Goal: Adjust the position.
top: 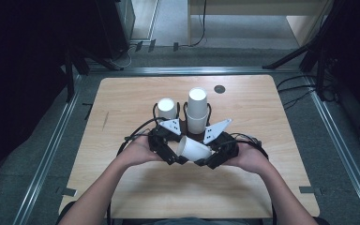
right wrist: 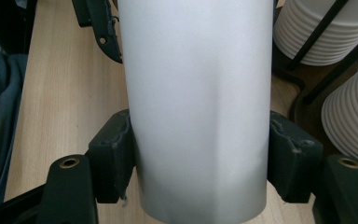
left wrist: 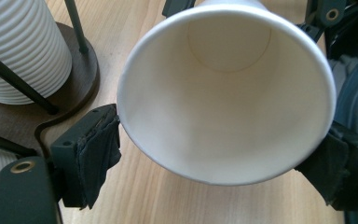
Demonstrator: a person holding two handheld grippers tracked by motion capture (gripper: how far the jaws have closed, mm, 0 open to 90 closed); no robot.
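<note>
Right claw (right wrist: 200, 154) pinches cup (top: 194, 149) near the stacks (top: 197, 110); left claw (left wrist: 214, 154) spread around its rim. Handover done, placing left.

Light wooden desk (top: 122, 98) with a cup stand on it

Just beyond the two claws, a dark flat stand (left wrist: 81, 77) with thin black rods rests directly on the desk, bearing two stacks of white ribbed cups: a taller stack (top: 197, 108) and a shorter stack (top: 167, 108) beside it. Farther past them, toward the desk's far edge, sits a small dark round disc (top: 220, 88).
</note>
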